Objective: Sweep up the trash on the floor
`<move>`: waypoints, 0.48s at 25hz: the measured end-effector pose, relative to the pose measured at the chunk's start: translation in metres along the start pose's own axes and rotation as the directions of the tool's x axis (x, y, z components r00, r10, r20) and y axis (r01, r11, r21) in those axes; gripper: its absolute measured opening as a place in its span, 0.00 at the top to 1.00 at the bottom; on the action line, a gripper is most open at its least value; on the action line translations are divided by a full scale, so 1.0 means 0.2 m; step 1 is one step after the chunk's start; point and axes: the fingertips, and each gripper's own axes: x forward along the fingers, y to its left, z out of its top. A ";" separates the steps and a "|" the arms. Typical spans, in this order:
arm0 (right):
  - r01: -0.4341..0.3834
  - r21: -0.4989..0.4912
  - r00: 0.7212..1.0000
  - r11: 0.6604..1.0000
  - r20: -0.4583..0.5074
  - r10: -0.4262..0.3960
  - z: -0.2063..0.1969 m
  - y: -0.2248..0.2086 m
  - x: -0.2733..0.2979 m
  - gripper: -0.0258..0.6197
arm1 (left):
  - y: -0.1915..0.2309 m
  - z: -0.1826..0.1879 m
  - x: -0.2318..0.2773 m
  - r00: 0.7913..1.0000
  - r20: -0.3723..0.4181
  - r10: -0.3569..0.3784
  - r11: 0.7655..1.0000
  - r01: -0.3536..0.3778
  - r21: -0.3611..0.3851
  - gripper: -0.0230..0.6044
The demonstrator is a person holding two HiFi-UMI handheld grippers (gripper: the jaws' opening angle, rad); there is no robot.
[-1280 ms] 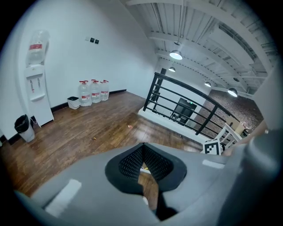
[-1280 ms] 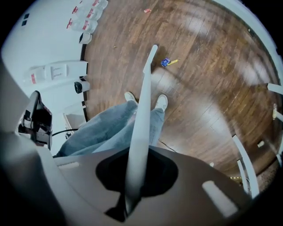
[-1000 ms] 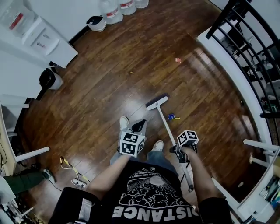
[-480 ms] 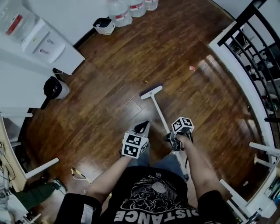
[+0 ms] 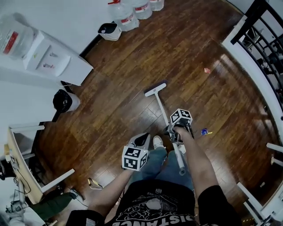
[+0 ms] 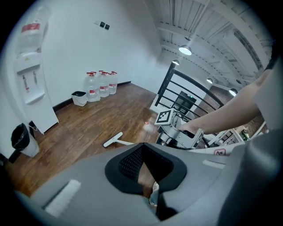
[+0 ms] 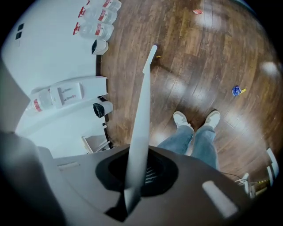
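Head view, looking steeply down: both forearms reach forward over the person's legs. The left gripper (image 5: 142,137) is held low in front of the knees; in the left gripper view its jaws (image 6: 142,148) are pressed together at the tips with nothing between them. Just to its right, the right gripper (image 5: 174,132) holds the broom (image 5: 163,110) partway up its pale handle. In the right gripper view those jaws (image 7: 138,159) are clamped on the handle (image 7: 143,101), which slants forward and left, down to the floor. A white shoe (image 5: 158,142) stands on the wooden floor (image 5: 110,101) between the two grippers, close to the handle. A blue and yellow scrap (image 5: 204,131) lies on the floor near the right gripper, to its right, apart from the broom. Farther out, the broom head (image 5: 155,89) rests on the boards. A pink scrap (image 5: 207,70) lies beyond it to the right, well apart, near the black railing (image 5: 265,39). To the left stand a black bin (image 5: 65,100) and a white water dispenser (image 5: 53,59). Farthest off, against the wall, are a small white bin (image 5: 109,31) and water bottles (image 5: 132,9).
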 end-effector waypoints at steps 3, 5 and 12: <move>-0.036 0.066 0.999 0.997 0.000 0.036 0.07 -0.09 0.04 0.95 | 0.02 0.04 0.05 1.000 -0.014 0.011 1.000 -0.011 0.001 0.96; -0.052 0.098 0.999 0.994 0.002 0.052 0.08 -0.20 0.02 0.95 | 0.00 0.06 0.11 1.000 -0.017 0.009 1.000 -0.009 0.007 0.96; -0.050 0.104 0.999 0.993 0.005 0.050 -0.05 -0.48 -0.14 0.95 | -0.22 0.14 0.27 0.999 -0.027 -0.019 0.998 0.020 0.054 0.96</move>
